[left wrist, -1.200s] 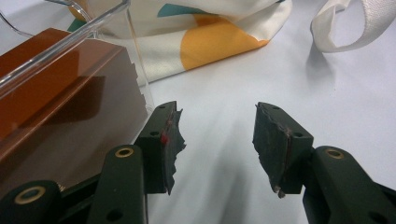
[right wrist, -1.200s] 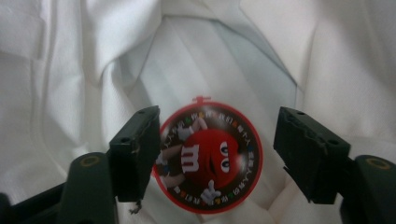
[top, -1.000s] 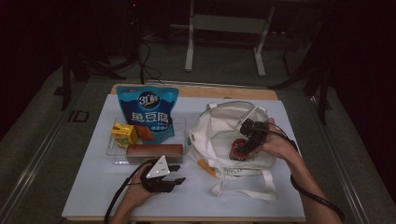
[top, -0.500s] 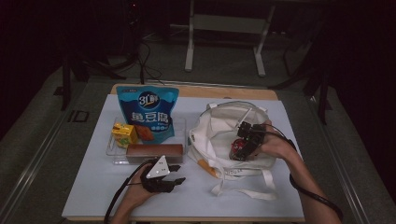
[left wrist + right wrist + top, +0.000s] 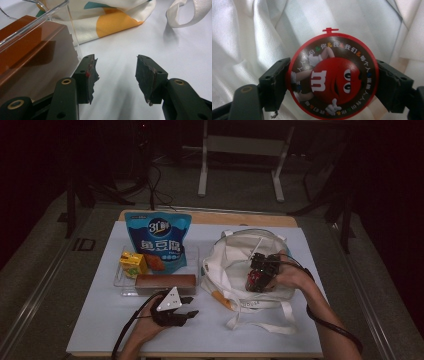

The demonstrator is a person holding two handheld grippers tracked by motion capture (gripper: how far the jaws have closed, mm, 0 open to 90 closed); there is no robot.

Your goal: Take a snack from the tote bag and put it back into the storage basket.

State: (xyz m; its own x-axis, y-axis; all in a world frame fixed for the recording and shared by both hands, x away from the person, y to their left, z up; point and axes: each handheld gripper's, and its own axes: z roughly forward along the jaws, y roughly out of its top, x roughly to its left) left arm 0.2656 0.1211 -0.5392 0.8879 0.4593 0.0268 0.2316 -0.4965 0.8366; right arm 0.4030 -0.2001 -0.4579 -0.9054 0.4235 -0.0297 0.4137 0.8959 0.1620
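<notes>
Right tool [image 5: 332, 85] clamps a round M&M's candy tub [image 5: 332, 75] across its rim, inside the white tote bag [image 5: 235, 265] at 3 o'clock on the tabletop [image 5: 100, 320]. Tub looks rigid, light, with smooth slippery sides; gripping across the widest part seems safest, gentle squeeze. Left tool [image 5: 115, 75] rests at 6 o'clock, jaws apart, empty, beside the brown box [image 5: 30, 57].
</notes>
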